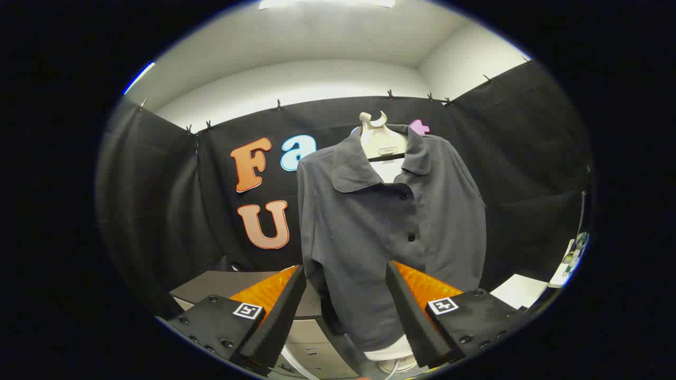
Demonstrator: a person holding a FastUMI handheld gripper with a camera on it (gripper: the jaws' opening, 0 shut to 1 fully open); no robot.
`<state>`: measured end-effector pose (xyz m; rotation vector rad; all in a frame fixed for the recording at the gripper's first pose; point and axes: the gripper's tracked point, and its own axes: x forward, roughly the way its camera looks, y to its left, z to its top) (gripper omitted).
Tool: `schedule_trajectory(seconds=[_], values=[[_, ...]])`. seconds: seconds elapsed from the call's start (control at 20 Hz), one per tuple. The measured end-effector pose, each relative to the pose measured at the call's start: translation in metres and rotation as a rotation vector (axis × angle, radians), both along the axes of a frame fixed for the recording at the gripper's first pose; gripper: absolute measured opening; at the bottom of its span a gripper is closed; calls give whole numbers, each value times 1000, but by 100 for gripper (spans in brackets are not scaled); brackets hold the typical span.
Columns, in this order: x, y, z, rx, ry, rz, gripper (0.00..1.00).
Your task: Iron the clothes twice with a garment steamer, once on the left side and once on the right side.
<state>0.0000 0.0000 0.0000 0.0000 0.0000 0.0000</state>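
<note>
Gripper view: fingers [346, 311] spread wide, holding nothing, aimed at the hanging shirt [391, 227].
Shirt hangs buttoned on a hanger [381, 140] just beyond the fingers, front exposed for steaming; steamer not identifiable.

Gripper [346, 274] fingers spread wide, nothing between them. Just ahead hangs the dark shirt [388, 221] on its hanger [381, 140], blocking the straight path. Open room to its left, before the booth wall; table [222, 287] below-left.
</note>
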Motion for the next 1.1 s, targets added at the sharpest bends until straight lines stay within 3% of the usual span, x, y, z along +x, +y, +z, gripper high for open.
schedule_trajectory(seconds=[0.1, 0.25, 0.45, 0.7, 1.1], values=[[-3, -10, 5, -1, -12, -77, 98], [-7, -5, 13, -57, -37, -99, 98], [-15, 18, -3, 2, 16, -38, 98], [-16, 13, -10, 13, 45, -71, 98], [-10, 41, -24, 57, 111, 2, 98]])
